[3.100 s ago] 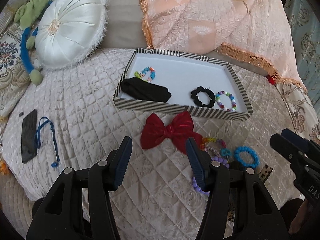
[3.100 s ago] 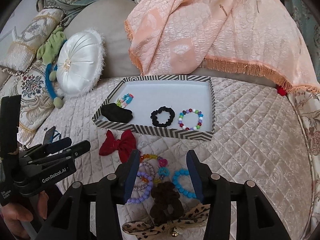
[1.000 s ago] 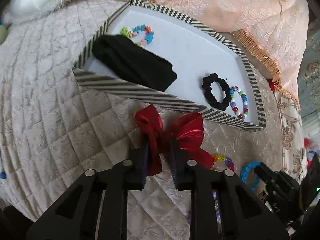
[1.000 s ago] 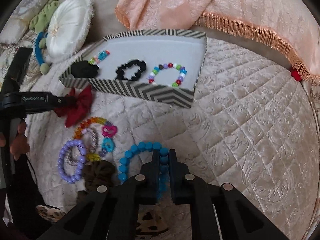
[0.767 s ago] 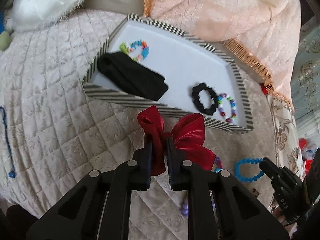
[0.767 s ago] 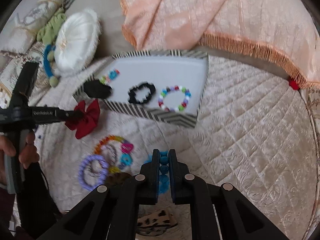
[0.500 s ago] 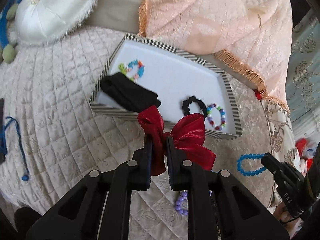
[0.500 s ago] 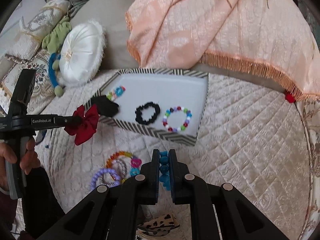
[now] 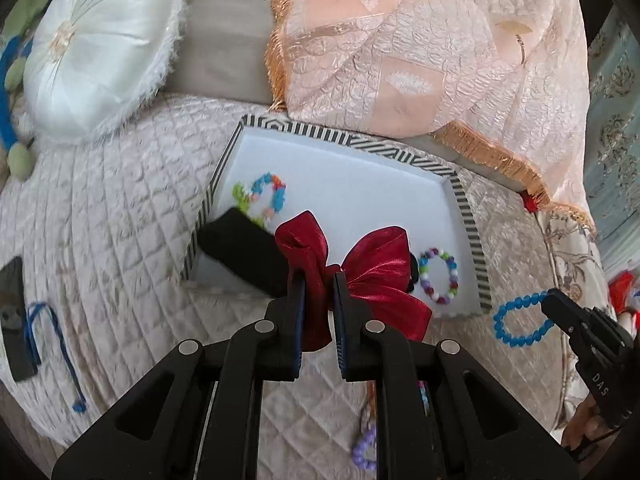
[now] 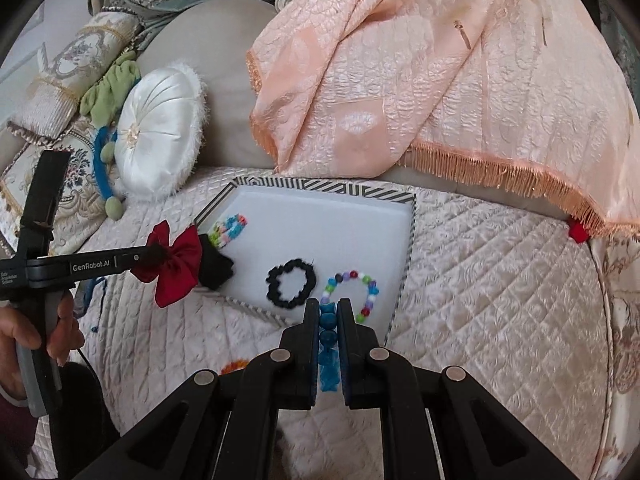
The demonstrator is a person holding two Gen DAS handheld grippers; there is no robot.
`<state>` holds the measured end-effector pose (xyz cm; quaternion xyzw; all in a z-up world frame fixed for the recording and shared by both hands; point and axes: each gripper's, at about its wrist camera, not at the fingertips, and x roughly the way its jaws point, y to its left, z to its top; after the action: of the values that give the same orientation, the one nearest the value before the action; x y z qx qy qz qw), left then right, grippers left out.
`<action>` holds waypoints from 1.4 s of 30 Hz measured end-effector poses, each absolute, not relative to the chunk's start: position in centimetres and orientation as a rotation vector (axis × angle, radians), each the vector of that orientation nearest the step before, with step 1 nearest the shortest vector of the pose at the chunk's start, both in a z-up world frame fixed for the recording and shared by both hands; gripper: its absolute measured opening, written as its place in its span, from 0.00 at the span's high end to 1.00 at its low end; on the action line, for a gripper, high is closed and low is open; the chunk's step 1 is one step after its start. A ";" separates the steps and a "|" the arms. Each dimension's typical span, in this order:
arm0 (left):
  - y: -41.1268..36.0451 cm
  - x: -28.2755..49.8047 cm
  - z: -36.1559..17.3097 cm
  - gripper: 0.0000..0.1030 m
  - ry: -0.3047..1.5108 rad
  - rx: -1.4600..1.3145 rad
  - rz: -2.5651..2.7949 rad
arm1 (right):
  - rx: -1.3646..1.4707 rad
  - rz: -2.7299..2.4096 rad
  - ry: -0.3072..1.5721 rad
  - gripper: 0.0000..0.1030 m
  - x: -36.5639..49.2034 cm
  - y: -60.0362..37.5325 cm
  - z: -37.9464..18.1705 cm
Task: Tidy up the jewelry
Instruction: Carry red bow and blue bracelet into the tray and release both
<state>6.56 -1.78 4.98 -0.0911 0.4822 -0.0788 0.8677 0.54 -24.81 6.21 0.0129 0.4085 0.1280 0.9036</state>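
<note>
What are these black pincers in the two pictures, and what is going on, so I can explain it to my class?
A person holds a hand tool in each hand; each has a two-finger claw and its own camera looking along the fingers. One picture comes from each tool. The left claw is shut on a red bow. The right claw is shut on a blue bead bracelet. Both hang over a quilted bed near a striped tray that holds a black scrunchie and a colourful bracelet.
</note>
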 end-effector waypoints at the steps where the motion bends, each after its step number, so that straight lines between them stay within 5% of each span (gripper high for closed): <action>1: -2.0 7.0 5.0 0.88 1.008 -0.183 -0.163 | 0.025 0.263 0.848 0.92 1.2 -24.8 6.1; 32: -4.6 17.5 -3.4 0.88 1.125 -0.147 -0.102 | 0.061 0.146 1.026 0.92 17.7 -26.1 -4.4; 37: -4.6 17.3 -3.4 0.58 1.122 -0.127 -0.092 | 0.053 0.145 1.029 0.86 17.6 -26.3 -4.6; 39: -4.6 17.0 -3.3 0.56 1.117 -0.123 -0.086 | 0.061 0.156 1.012 0.70 16.9 -26.3 -4.0; 42: -4.7 16.5 -3.2 0.54 1.120 -0.121 -0.087 | 0.064 0.171 1.000 0.70 15.7 -26.4 -3.1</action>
<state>16.53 -4.66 -3.18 -0.0575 0.5307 -0.0410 0.8446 15.68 -26.42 -3.10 0.0308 0.4787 0.0820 0.8736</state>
